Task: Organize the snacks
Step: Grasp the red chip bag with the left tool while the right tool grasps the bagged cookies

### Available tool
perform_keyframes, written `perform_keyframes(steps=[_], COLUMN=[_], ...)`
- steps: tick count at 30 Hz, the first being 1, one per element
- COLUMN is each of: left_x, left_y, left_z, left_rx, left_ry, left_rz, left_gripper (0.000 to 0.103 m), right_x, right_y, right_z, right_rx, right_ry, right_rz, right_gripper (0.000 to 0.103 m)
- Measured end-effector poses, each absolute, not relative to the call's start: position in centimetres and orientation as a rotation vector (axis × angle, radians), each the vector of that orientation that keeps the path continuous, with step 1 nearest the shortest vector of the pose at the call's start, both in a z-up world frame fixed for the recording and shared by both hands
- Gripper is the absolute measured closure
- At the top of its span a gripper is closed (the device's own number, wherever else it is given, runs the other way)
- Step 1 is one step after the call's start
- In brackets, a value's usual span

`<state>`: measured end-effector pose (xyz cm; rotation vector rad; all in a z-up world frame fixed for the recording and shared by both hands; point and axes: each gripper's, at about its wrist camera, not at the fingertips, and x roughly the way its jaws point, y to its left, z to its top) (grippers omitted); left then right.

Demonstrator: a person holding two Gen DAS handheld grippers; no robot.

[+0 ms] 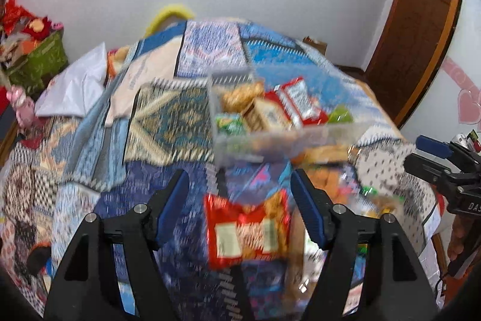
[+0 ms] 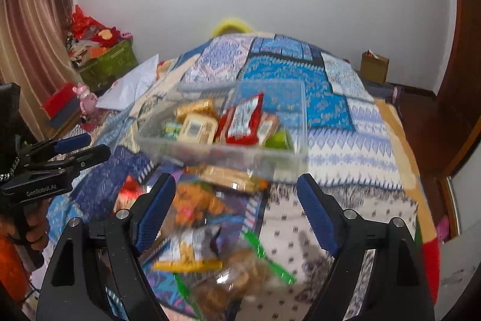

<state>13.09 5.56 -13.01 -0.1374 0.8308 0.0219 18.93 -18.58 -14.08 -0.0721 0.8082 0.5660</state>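
A clear plastic box (image 1: 270, 140) (image 2: 186, 148) sits on the patterned bedspread and holds several snack packs, among them a red pack (image 1: 296, 100) (image 2: 243, 122). My left gripper (image 1: 240, 182) is open above a loose red snack pack (image 1: 246, 230) lying in front of the box. My right gripper (image 2: 237, 185) is open over a pile of loose snacks (image 2: 210, 248) with orange, yellow and clear green-striped wrappers. Each gripper also shows in the other's view: the right one (image 1: 433, 152) and the left one (image 2: 87, 146). Both views are blurred.
The bed (image 2: 345, 122) is covered by a blue patchwork spread. A white bag (image 1: 75, 83) lies at its left. A green box (image 2: 108, 65) with red items stands by the wall, a brown paper bag (image 2: 374, 65) at far right, a wooden door (image 1: 418, 20) beyond.
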Motion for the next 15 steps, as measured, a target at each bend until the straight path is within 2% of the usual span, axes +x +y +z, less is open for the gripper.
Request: perform_keyframes(steps=[9, 11, 15], left_x=[11.1, 10.9, 10.9], left_y=[6.4, 6.3, 6.0], left_z=[-17.7, -18.5, -19.5], left_rx=[-0.173, -0.182, -0.193], left_ry=[0.943, 0.961, 0.986], left_rz=[0.039, 0.038, 0.03], left_gripper=[0.033, 0.033, 0.034], right_x=[16.6, 15.8, 15.1], right_y=[-18.5, -18.6, -18.3], right_z=[-19.3, -19.8, -20.7], right_rx=[-0.083, -0.099, -0.108], right_ry=[0.958, 0.956, 0.984], right_rz=[0.594, 0.581, 0.622], right_gripper=[0.022, 0.013, 0.006])
